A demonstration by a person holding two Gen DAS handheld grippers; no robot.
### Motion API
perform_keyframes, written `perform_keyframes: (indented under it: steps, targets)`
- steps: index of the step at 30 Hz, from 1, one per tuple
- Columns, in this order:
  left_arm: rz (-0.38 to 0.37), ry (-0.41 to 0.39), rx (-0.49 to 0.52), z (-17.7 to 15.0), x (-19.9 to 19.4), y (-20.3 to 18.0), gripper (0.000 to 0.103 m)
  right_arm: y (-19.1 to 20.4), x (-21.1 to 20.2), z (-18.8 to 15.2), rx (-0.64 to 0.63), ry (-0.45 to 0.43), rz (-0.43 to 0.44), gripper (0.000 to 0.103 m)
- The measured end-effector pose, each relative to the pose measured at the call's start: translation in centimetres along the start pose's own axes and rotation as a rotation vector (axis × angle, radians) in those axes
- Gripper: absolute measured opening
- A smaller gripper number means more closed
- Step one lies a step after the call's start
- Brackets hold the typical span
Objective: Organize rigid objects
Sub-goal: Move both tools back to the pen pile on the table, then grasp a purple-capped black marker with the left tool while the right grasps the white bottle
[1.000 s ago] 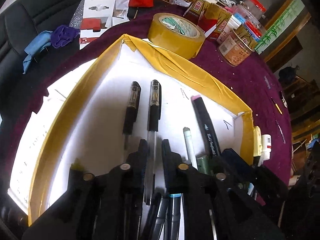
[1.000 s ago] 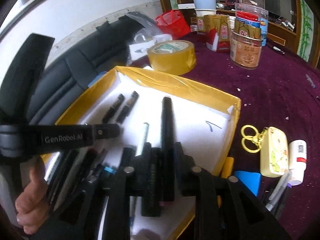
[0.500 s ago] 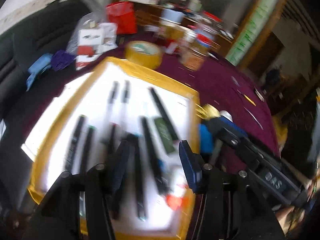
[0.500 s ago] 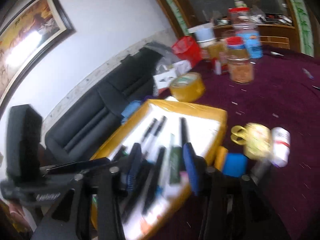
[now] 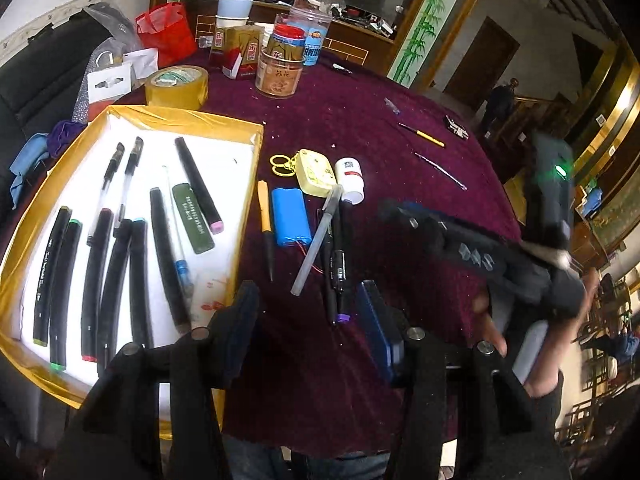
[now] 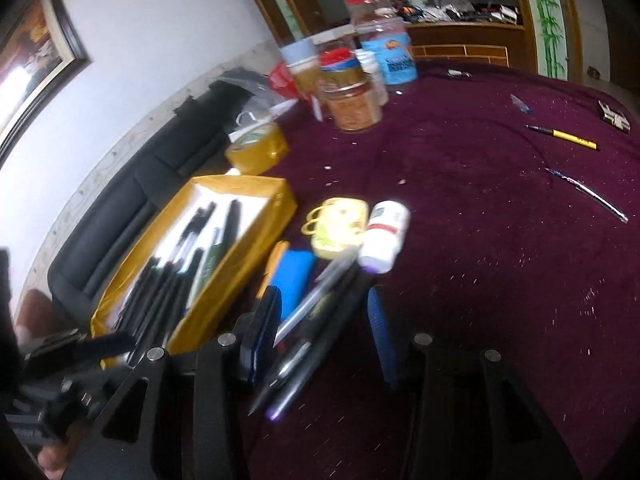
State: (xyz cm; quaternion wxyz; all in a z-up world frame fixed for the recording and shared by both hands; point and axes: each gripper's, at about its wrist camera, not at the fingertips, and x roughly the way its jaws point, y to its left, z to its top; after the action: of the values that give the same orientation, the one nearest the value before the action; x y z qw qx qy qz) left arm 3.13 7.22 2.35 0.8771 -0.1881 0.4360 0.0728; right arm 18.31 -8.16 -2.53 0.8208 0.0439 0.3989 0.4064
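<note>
A yellow-taped tray with a white floor holds several black markers and pens lying side by side. Right of it, on the maroon cloth, lies a loose pile: a grey pen, black pens, an orange-handled tool, a blue battery pack, a yellow case and a white bottle. My left gripper hangs open above the near end of the pile, holding nothing. My right gripper is open too, over the same pens, and holds nothing.
A tape roll, jars and a red bag stand behind the tray. A yellow pencil and a thin pen lie far right on the cloth. A black sofa runs along the left.
Both grippers let go of the pen and marker they held in the tray, opened, and moved back and to the right, over the loose pile on the cloth.
</note>
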Motion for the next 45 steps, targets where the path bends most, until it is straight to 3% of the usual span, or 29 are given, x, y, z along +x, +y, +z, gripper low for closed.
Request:
perform_keyframes:
  steps: [4, 7, 22, 24, 32, 35, 38, 45]
  targets:
    - [0.003, 0.014, 0.009, -0.5, 0.7, -0.4, 0.050, -2.3, 2.2, 0.1, 0.043, -0.026, -0.006, 0.040]
    - [-0.001, 0.033, 0.014, -0.6, 1.5, -0.3, 0.050, -3.8, 3.1, -0.3, 0.082, -0.002, -0.057, 0.040]
    - [-0.032, 0.133, 0.186, 0.4, 7.5, -4.7, 0.049, -7.1, 1.5, -0.4, 0.254, -0.054, 0.026, 0.040]
    - [-0.009, 0.130, 0.211, 0.2, 8.3, -5.4, 0.047, -7.7, 1.4, -0.5, 0.288, -0.052, 0.037, 0.040]
    - [-0.065, 0.152, 0.258, 0.8, 9.6, -7.0, 0.029, -8.3, 1.0, -0.3, 0.306, -0.064, 0.024, 0.040]
    - [-0.032, 0.176, 0.258, 0.7, 11.2, -7.0, 0.027, -8.3, 1.0, -0.3, 0.305, -0.063, 0.025, 0.040]
    - [0.030, 0.145, 0.234, 1.1, 11.4, -6.7, 0.025, -8.2, 1.2, -0.2, 0.298, -0.058, 0.020, 0.040]
    - [0.040, 0.175, 0.193, 0.8, 11.9, -5.8, 0.025, -8.1, 1.5, -0.2, 0.289, -0.052, 0.015, 0.040]
